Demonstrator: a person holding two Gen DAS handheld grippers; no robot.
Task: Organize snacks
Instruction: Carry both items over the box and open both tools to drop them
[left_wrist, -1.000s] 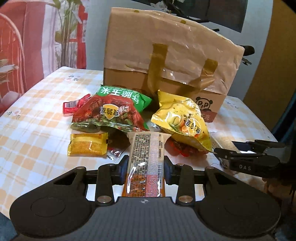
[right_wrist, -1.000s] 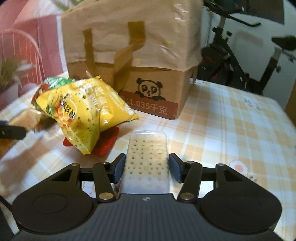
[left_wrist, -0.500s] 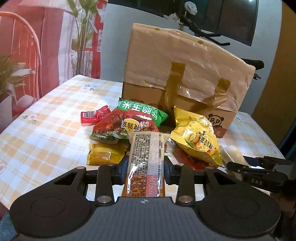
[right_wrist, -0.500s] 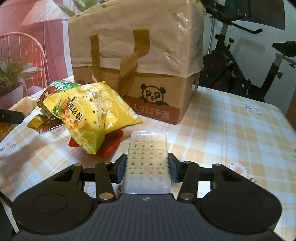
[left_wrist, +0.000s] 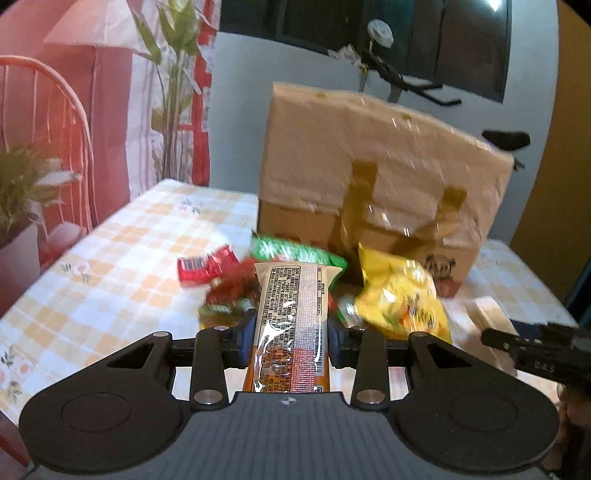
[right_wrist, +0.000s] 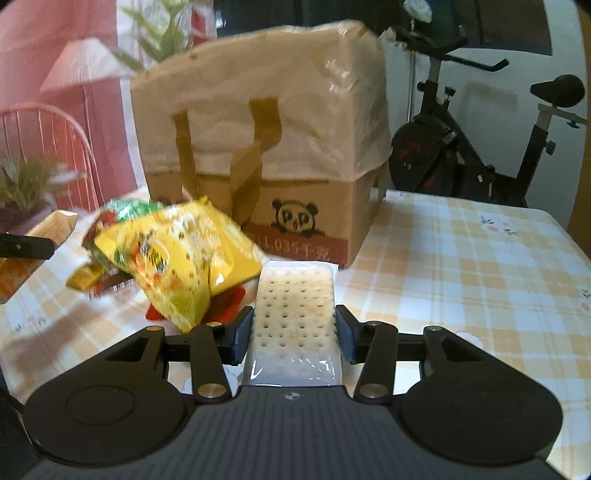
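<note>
Over the checked table (left_wrist: 110, 280): I have both grippers raised above the snack pile, each with one packet, facing the paper bag (left_wrist: 376, 173) that sits on the panda-printed carton (right_wrist: 306, 225).
Left gripper (left_wrist: 291, 332): clamped on the long orange packet (left_wrist: 291, 317), label side up, both pads pressing its edges; the packet sticks out forward between the fingers.
Right gripper (right_wrist: 294, 334): closed on the cracker pack (right_wrist: 295, 317), a clear wrapper with pale dotted crackers, pads touching both long sides.
Pile left on the table: yellow chip bag (right_wrist: 177, 254), green-and-red bag (left_wrist: 295, 254) behind it, small red sachet (left_wrist: 205, 264) off to one side, a little yellow packet (right_wrist: 85, 277), something red under the yellow bag.
Step in hand, as I judge it: carrying two picked items away from the pile toward wherever they get sorted, probably the bag.
Where they go: I cannot tell whether the bag's top is open; its mouth is out of view.
Next move needs: lift both packets clear of the bag's rim and handles (right_wrist: 255, 147), keep the two grippers apart since the right one shows just beside the left's view, and release only once each packet is over its place.
Watch for: the slippery wrappers sliding out of the side grip.
</note>
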